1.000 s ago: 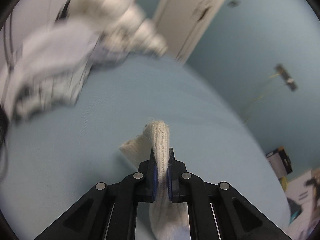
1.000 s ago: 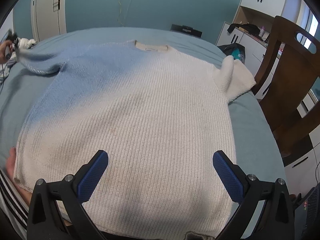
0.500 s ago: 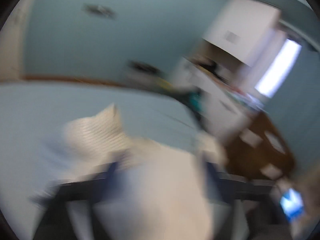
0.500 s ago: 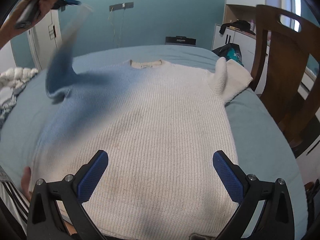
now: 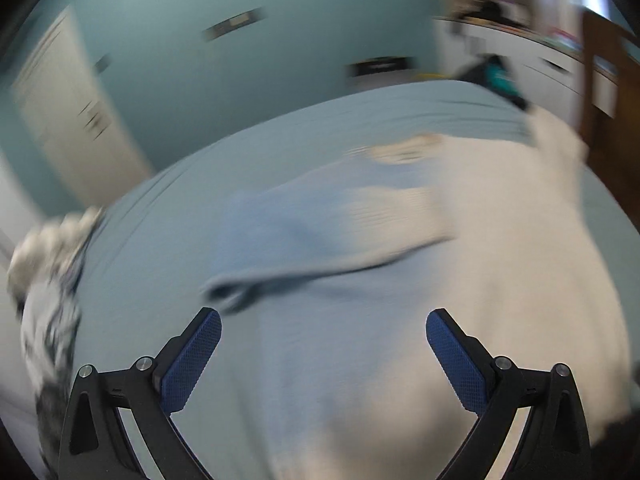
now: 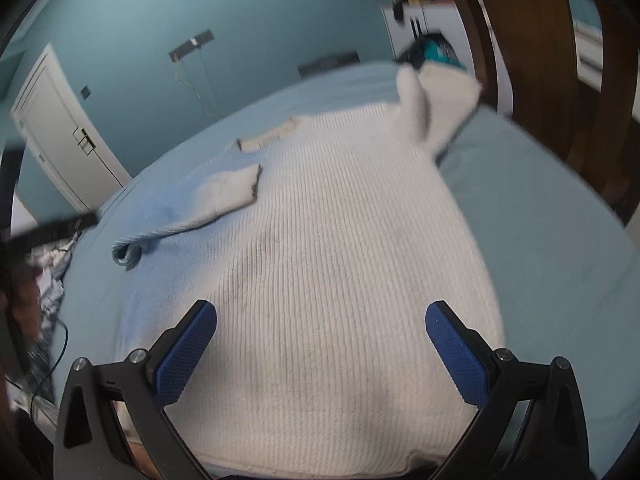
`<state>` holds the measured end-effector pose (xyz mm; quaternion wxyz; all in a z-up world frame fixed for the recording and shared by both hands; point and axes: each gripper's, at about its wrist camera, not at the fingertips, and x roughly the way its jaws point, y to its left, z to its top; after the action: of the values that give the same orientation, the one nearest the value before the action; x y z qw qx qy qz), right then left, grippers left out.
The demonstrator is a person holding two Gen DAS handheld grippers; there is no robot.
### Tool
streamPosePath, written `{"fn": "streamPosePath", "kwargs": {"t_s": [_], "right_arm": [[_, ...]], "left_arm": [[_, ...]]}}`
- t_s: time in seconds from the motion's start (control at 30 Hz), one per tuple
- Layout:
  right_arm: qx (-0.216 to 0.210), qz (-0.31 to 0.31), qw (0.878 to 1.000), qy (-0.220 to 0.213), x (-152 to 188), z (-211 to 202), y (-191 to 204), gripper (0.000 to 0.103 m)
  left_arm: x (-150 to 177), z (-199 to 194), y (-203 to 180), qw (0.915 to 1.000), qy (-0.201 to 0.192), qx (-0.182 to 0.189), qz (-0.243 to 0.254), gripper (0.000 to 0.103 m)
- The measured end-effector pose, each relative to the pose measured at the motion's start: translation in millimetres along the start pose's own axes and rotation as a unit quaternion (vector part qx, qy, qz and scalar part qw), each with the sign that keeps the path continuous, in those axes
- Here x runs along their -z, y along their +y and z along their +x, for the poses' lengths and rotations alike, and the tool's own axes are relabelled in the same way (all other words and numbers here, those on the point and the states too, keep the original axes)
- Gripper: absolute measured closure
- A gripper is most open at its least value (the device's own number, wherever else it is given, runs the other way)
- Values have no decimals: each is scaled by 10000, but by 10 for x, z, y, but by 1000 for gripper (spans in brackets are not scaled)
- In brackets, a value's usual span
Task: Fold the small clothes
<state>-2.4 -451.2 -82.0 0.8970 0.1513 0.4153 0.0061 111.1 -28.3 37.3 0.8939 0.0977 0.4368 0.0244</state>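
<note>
The jaws of the left gripper (image 5: 323, 354) are held wide apart, and nothing is held between the blue pads (image 5: 192, 360). The jaws of the right gripper (image 6: 321, 350) are also held wide apart, with nothing between them. Both grippers are hung just above the near end of the sweater (image 6: 340, 272), and nothing is being touched by them. The sweater is spread flat on the bed (image 6: 540, 208), with its bottom edge nearest the grippers and its collar (image 6: 266, 138) at the far end. It is white on most of its body and pale blue along the left side. The left sleeve (image 6: 216, 200) is folded in and laid across the chest, with its white cuff near the collar and a rolled blue fold at the shoulder edge. The right sleeve (image 6: 436, 108) is bunched up at the far right corner of the bed, and part of it is stuck up in the air. The left view is blurred, but the folded sleeve (image 5: 320, 236) can be seen on top of the sweater (image 5: 500, 280) there too. A heap of other clothes (image 5: 44, 280) is seen at the left side of the bed. A brown wooden chair (image 6: 560, 80) is stood beside the bed on the right. A white door (image 6: 60, 136) is set in the blue wall behind.
</note>
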Motion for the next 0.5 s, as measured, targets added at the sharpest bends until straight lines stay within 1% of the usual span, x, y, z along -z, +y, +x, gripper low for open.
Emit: {"fn": "streamPosePath", "kwargs": {"t_s": [0.03,0.07,0.13,0.17,0.2,0.23,0.27,0.3,0.37,0.4,0.43,0.47,0.5], "right_arm": [[-84,113,9998,131,14,33,-17,1],[-133,209,9994,230,11,69,-24,1],[6,420,9974,578,-37,199,19,1],[-96,541,9955,773,-78,288,64,1],[-488,735,9904,1062,-165,429,143,1],[-737,880,9852,1273,-232,562,225,1],[-947,1024,9789,1492,-306,714,326,2],[-1182,1182,9702,1754,-406,912,475,4],[-1641,1427,9526,2125,-583,1298,742,25],[-1826,1582,9419,2332,-687,1561,894,29],[-1903,1710,9349,2461,-762,1770,1006,30],[-1905,1828,9307,2532,-828,1943,1099,30],[-1798,2025,9282,2550,-912,2198,1190,30]], "left_arm": [[31,153,228,9995,178,-4,-277,0],[33,335,485,9962,482,95,-715,0],[81,552,795,9882,716,246,-1332,0],[159,644,1015,9811,800,193,-1749,0],[180,747,1125,9768,846,125,-1965,0],[180,821,1262,9713,881,107,-2207,0],[180,831,1347,9683,890,135,-2328,0],[225,867,1483,9631,904,185,-2529,0],[305,928,1767,9531,929,208,-2872,0],[318,968,1833,9505,943,208,-2954,0],[334,1015,1873,9492,969,197,-2989,0],[338,1053,1890,9495,1000,165,-2969,0],[330,1109,1899,9505,1060,98,-2920,0]]}}
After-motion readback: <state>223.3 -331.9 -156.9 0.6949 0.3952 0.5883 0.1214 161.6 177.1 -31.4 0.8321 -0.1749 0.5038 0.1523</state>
